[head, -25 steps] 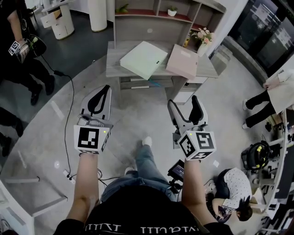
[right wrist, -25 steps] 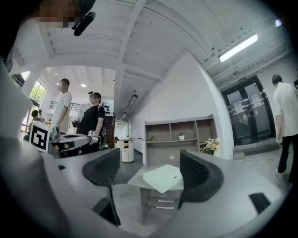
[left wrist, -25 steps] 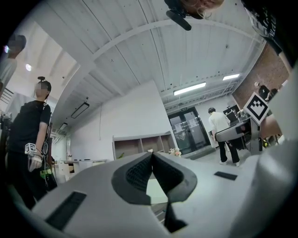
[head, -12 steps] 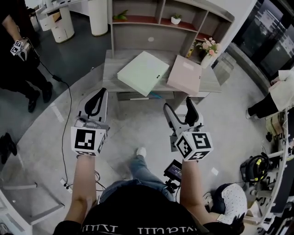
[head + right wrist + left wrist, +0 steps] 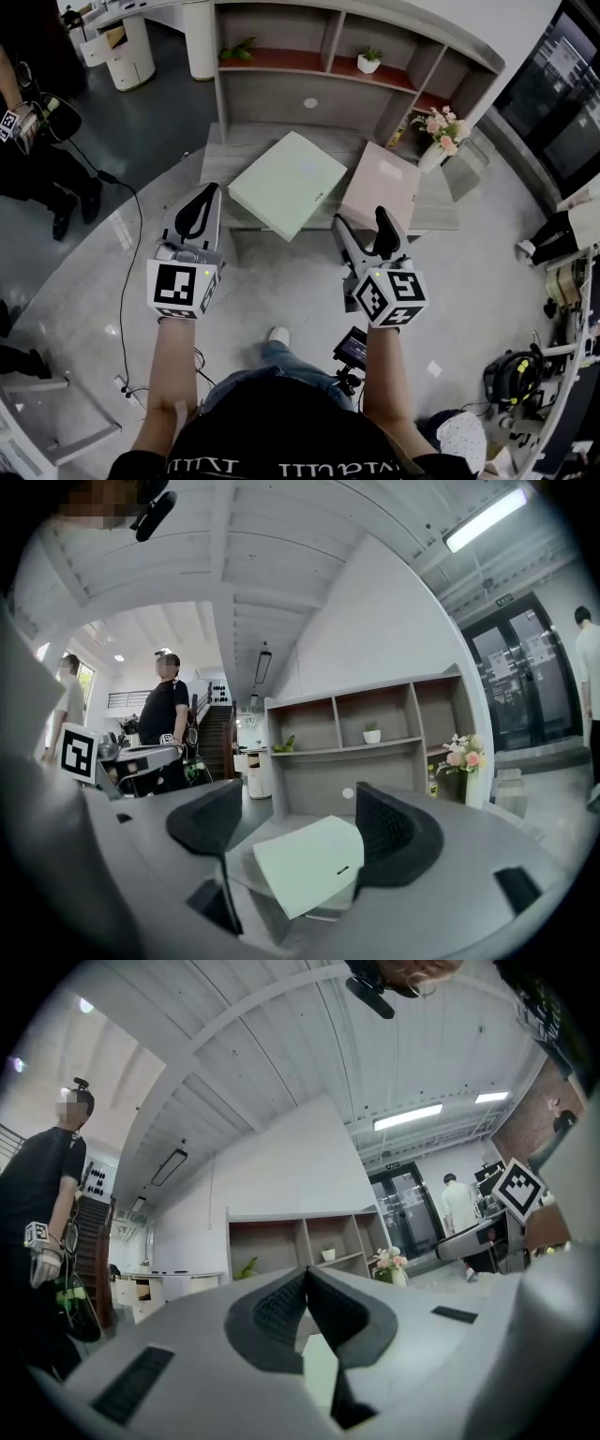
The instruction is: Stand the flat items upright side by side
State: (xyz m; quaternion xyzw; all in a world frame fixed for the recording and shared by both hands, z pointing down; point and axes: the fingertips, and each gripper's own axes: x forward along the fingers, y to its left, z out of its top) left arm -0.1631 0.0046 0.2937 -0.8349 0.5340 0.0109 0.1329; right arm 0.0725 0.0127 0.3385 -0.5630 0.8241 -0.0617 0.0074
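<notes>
While the green box [image 5: 286, 183] and pink box [image 5: 380, 187] lie flat on the worktop [image 5: 220, 159], beyond the clenched, empty left tool [image 5: 208, 189] and released right tool [image 5: 361, 220], one edge should be gripped squarely before tipping.

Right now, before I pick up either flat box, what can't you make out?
Pink box: head view, near corner behind right gripper.
Green box: left gripper view, mostly behind left gripper's shut jaws.
Dark mark on green box: right gripper view, too small to read.

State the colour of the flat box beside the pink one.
The box is pale mint green, clearest in the head view.
</notes>
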